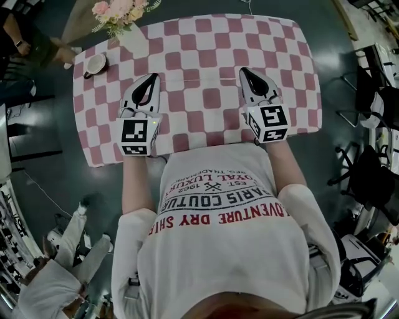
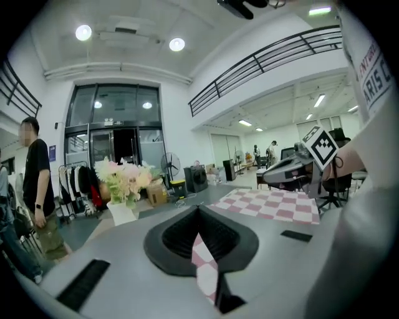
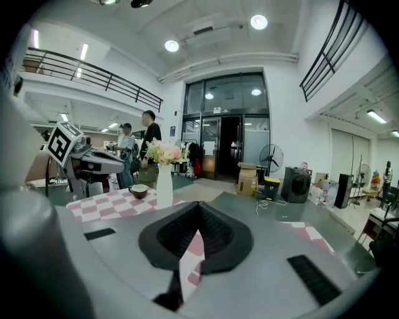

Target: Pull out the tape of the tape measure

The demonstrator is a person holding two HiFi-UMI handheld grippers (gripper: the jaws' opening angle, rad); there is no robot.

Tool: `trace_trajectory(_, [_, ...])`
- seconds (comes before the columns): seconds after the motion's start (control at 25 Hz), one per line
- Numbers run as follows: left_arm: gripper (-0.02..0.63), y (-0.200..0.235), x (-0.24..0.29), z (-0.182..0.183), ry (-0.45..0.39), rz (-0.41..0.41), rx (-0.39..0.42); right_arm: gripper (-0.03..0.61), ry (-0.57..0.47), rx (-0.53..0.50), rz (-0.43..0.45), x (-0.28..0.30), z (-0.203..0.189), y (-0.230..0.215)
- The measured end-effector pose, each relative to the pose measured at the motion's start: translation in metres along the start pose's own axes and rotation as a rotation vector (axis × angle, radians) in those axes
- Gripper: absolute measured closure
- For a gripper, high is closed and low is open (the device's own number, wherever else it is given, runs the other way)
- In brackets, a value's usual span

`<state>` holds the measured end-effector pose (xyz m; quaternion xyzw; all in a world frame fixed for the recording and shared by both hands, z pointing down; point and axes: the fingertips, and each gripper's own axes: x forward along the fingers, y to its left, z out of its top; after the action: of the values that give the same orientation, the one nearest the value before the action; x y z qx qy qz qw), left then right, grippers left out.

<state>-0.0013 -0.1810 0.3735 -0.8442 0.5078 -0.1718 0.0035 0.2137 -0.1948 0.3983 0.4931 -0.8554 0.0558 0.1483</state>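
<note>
No tape measure shows in any view. My left gripper (image 1: 151, 77) hangs over the left half of the pink-and-white checked tablecloth (image 1: 206, 50), jaws shut with nothing between them. My right gripper (image 1: 244, 70) hangs over the right half, also shut and empty. In the left gripper view the left gripper (image 2: 198, 207) has its black pads meeting at the tip, and the right gripper (image 2: 293, 168) shows off to the right. In the right gripper view the right gripper (image 3: 199, 204) is closed the same way, with the left gripper (image 3: 93, 163) at the left.
A white vase of pink flowers (image 1: 121, 12) and a cup on a saucer (image 1: 95, 64) stand at the table's far left corner. A person (image 1: 25, 37) stands beyond that corner. Chairs (image 1: 374, 93) line the right side. A fan (image 3: 271, 163) and boxes stand by the glass doors.
</note>
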Motion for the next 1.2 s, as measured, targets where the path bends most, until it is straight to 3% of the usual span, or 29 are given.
trace_trajectory(0.16, [0.597, -0.001, -0.007, 0.027, -0.102, 0.001, 0.029, 0.551, -0.058, -0.043, 0.033, -0.004, 0.013, 0.005])
trace_trajectory(0.28, [0.598, -0.004, -0.009, 0.033, -0.13, -0.013, 0.021, 0.551, -0.087, -0.055, 0.044, -0.007, 0.017, 0.007])
trace_trajectory(1.2, [0.597, -0.01, -0.004, 0.033, -0.141, -0.015, -0.026, 0.551, -0.136, -0.044, 0.061, -0.006, 0.02, 0.006])
